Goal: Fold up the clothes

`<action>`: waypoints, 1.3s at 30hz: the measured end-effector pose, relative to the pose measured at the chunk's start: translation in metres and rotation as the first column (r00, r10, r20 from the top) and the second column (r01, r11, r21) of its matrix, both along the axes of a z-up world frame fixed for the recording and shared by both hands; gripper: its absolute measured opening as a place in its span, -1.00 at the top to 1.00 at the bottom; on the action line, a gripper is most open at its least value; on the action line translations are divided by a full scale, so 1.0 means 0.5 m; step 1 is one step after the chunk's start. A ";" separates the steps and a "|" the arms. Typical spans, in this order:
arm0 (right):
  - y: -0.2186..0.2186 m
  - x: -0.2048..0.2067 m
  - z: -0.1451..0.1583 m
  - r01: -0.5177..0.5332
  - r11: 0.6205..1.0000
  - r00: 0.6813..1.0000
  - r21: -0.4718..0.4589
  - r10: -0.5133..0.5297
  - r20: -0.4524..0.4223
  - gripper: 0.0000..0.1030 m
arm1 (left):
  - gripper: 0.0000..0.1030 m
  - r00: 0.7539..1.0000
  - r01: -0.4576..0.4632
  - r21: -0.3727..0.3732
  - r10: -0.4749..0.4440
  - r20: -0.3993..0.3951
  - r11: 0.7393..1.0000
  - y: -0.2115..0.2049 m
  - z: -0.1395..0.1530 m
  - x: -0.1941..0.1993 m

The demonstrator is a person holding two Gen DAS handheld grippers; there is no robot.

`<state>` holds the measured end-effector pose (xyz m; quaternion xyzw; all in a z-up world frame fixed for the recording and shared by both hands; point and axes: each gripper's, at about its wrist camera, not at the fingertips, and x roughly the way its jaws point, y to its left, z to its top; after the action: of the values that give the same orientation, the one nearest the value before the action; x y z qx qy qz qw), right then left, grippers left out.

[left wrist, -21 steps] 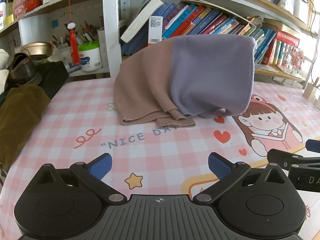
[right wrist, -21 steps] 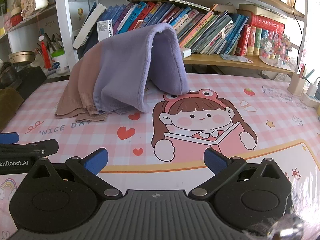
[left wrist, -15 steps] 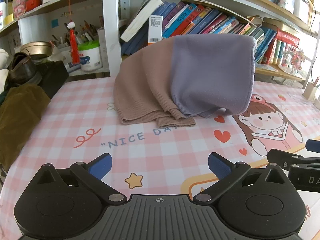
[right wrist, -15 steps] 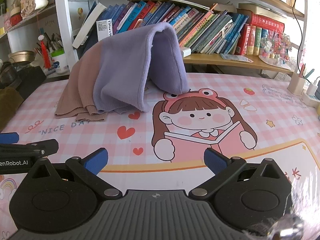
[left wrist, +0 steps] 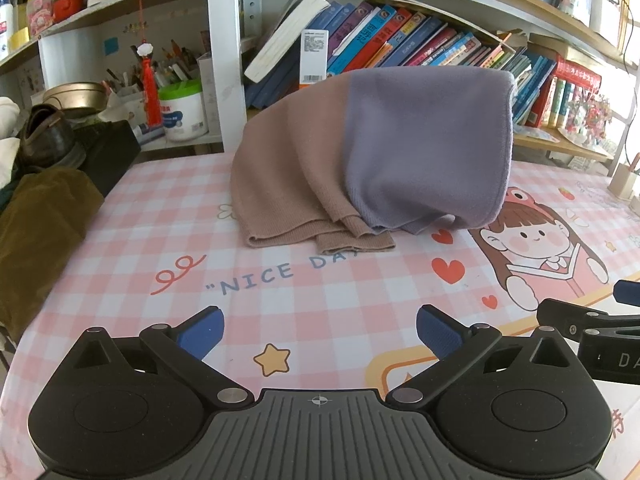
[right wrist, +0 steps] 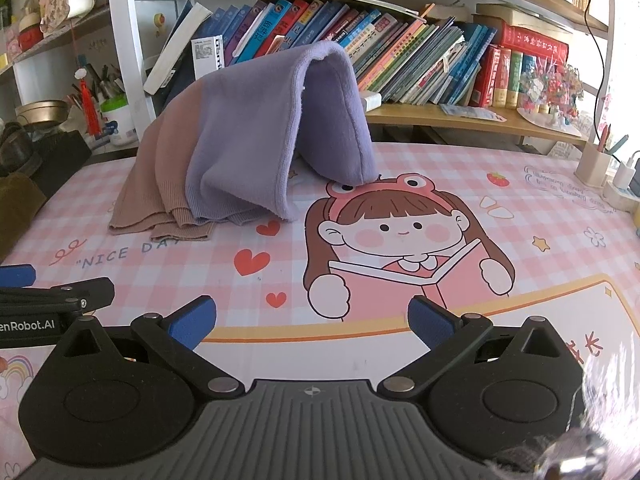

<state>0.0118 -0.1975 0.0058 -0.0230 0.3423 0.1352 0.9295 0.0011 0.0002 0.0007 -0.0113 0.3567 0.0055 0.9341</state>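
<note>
Left claw (left wrist: 318,330): low over the near edge of the surface (left wrist: 340,300), angled downward; jaws wide, nothing between the blue pads (left wrist: 200,330).
Right claw (right wrist: 312,324): alongside the left one, same downward tilt; jaws wide, empty, pads (right wrist: 430,326) clear of everything.
Claw spacing: close side by side; each shows at the edge of the other's view, the right one at the right margin of the left view, the left one at the left margin of the right view.
Garment (left wrist: 372,152): two-tone knit, tan on its left part and lilac on its right, draped in a tent-like hump at the far side of the surface, in front of the bookshelf; what props it up cannot be seen. Tan hem lies flat on the surface, just touching the printed lettering. Well apart from both claws.
Surface print: pink check mat with a cartoon girl (right wrist: 404,240) reading a book, hearts, a star (left wrist: 272,358).
Writing, mat: "NICE DAY" (left wrist: 256,278), last letter partly under the hem.
Writing, left claw body: "enRobot.AI" (right wrist: 26,326), cut by the frame edge.
Writing, right claw body: "DA" visible, rest out of frame.
Books (right wrist: 420,64): row of spines on the shelf behind, titles too small to read.
Left edge: olive cloth (left wrist: 40,232), a dark shoe (left wrist: 44,140) above it.
</note>
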 end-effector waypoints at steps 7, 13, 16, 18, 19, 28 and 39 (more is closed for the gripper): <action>0.001 0.000 -0.001 0.000 1.000 1.000 -0.001 0.000 -0.004 -1.00 | -1.00 1.000 -0.001 0.001 0.001 -0.002 1.000 0.000 0.001 -0.001; -0.001 -0.001 -0.002 0.004 1.000 1.000 0.000 -0.004 -0.008 -1.00 | -1.00 1.000 -0.001 0.001 0.001 -0.004 1.000 0.000 0.002 0.000; -0.001 0.002 0.003 0.004 1.000 1.000 -0.001 -0.004 -0.012 -1.00 | -1.00 1.000 -0.002 0.001 0.002 -0.005 1.000 0.000 0.002 0.001; -0.001 0.002 0.003 0.004 1.000 1.000 0.000 -0.004 -0.014 -1.00 | -1.00 1.000 -0.003 0.001 0.003 -0.006 1.000 0.000 0.003 0.001; -0.001 0.002 0.002 0.005 1.000 1.000 0.000 -0.005 -0.015 -1.00 | -1.00 1.000 -0.003 0.002 0.003 -0.006 1.000 0.000 0.003 0.000; 0.001 0.002 0.002 0.004 1.000 1.000 -0.004 -0.004 -0.019 -1.00 | -1.00 1.000 -0.007 0.001 0.007 -0.008 1.000 0.002 0.001 0.003; 0.002 0.003 0.002 0.006 1.000 1.000 -0.005 -0.006 -0.021 -1.00 | -1.00 1.000 -0.007 0.002 0.007 -0.009 1.000 0.004 0.000 0.001</action>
<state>0.0134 -0.1967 0.0071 -0.0229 0.3523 0.1319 0.9263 0.0016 0.0021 0.0008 -0.0117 0.3609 0.0090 0.9325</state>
